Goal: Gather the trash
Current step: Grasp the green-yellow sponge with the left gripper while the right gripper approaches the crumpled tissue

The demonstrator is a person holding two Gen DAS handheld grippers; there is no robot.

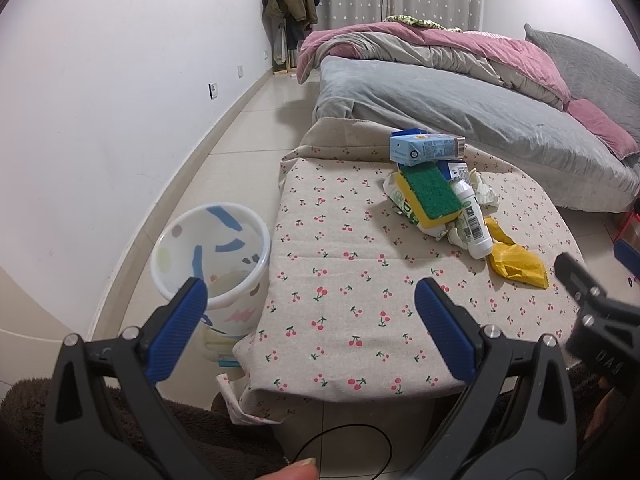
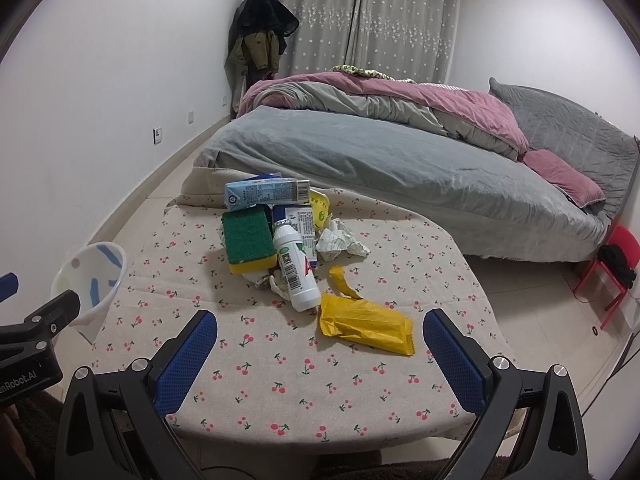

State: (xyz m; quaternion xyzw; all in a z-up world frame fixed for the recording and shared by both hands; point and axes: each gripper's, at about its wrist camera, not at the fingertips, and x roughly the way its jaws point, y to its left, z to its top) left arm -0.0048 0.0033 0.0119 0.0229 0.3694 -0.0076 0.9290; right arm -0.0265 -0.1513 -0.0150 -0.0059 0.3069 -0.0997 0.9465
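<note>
Hovering wide open and empty over the near edge of the cherry-print table (image 2: 280,384): left gripper (image 1: 310,308) and right gripper (image 2: 320,334). Lying just past the right gripper, a yellow wrapper (image 2: 362,326). Resting beyond it in one touching heap, a white bottle (image 2: 296,270), a green-and-yellow sponge (image 2: 246,238), crumpled paper (image 2: 338,242) and a blue carton (image 2: 266,194). Standing on the floor beside the table's left edge, a patterned bin (image 1: 212,250). Filling the background, a bed (image 2: 380,160).

Black plastic left gripper (image 1: 310,304) carries blue textured finger pads (image 1: 180,330) and silver screws; matching black right gripper (image 2: 320,338) shows identical ribbed blue pads (image 2: 186,362), lower frame.
</note>
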